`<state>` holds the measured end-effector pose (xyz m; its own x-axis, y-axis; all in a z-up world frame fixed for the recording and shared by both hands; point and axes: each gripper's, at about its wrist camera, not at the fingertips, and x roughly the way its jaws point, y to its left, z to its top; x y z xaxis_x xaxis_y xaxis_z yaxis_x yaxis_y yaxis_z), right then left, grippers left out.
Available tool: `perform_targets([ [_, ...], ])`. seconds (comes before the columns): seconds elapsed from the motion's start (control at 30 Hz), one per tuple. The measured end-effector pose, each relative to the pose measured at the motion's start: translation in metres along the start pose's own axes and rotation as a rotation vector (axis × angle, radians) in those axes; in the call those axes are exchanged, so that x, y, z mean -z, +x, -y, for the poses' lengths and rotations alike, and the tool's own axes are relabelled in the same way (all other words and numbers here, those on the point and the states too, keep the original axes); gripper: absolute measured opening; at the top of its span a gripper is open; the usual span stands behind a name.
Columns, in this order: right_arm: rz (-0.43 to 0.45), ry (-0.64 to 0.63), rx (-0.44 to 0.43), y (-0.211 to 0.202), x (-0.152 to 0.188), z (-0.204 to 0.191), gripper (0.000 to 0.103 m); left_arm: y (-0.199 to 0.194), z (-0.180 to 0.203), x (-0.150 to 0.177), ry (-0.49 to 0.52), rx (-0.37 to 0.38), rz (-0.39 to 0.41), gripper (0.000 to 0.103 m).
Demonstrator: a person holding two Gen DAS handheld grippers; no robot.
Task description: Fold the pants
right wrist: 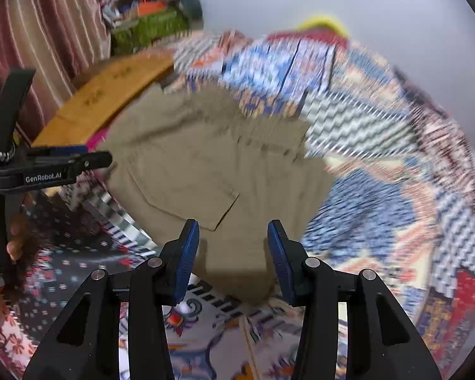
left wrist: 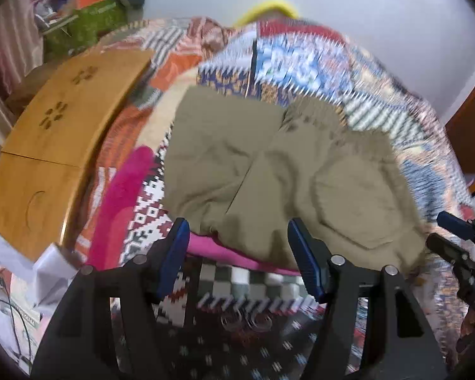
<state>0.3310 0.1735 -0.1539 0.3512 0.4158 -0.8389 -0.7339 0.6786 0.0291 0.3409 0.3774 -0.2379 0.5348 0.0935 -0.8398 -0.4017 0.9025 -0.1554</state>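
Both grippers, left gripper (left wrist: 237,253) and right gripper (right wrist: 232,255), hovered with blue pads spread and empty just above the near edge of the khaki cotton pants (left wrist: 269,171), which lay folded (pocket up) on the patchwork quilted bed (left wrist: 316,60), apparently freshly released.

A multicoloured patchwork quilt (left wrist: 300,63) with zigzag and geometric patterns covers the bed. On its left lies a curved wooden board (left wrist: 60,133) with flower-shaped cut-outs. A bright pink cloth (left wrist: 123,196) stretches just beside the board. Behind, a green box (right wrist: 148,28) holds assorted clutter, next to a striped maroon curtain (right wrist: 47,25). A yellow object (left wrist: 269,8) peeks over the quilt's far edge against a pale wall (left wrist: 364,6).
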Motion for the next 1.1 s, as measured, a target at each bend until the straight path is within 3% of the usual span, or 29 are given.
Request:
perform_targets([
  [0.37, 0.334, 0.072, 0.008, -0.192, 0.016, -0.003, 0.041, -0.210, 0.064, 0.036, 0.098, 0.111, 0.348, 0.065],
  [0.6, 0.531, 0.049, 0.013, -0.302, 0.044, -0.035, 0.042, -0.350, 0.113, 0.093, 0.199, 0.151, 0.591, 0.066],
  [0.8, 0.689, 0.036, -0.013, -0.373, 0.081, -0.056, 0.049, -0.421, 0.131, 0.142, 0.203, 0.170, 0.725, 0.074],
  [0.9, 0.739, 0.024, -0.009, -0.392, 0.097, -0.066, 0.054, -0.442, 0.139, 0.165, 0.216, 0.146, 0.774, 0.076],
  [0.97, 0.772, 0.026, -0.008, -0.402, 0.107, -0.071, 0.064, -0.453, 0.144, 0.178, 0.226, 0.131, 0.799, 0.079],
  [1.1, 0.799, 0.041, -0.012, -0.403, 0.118, -0.073, 0.071, -0.466, 0.147, 0.201, 0.227, 0.143, 0.823, 0.088],
])
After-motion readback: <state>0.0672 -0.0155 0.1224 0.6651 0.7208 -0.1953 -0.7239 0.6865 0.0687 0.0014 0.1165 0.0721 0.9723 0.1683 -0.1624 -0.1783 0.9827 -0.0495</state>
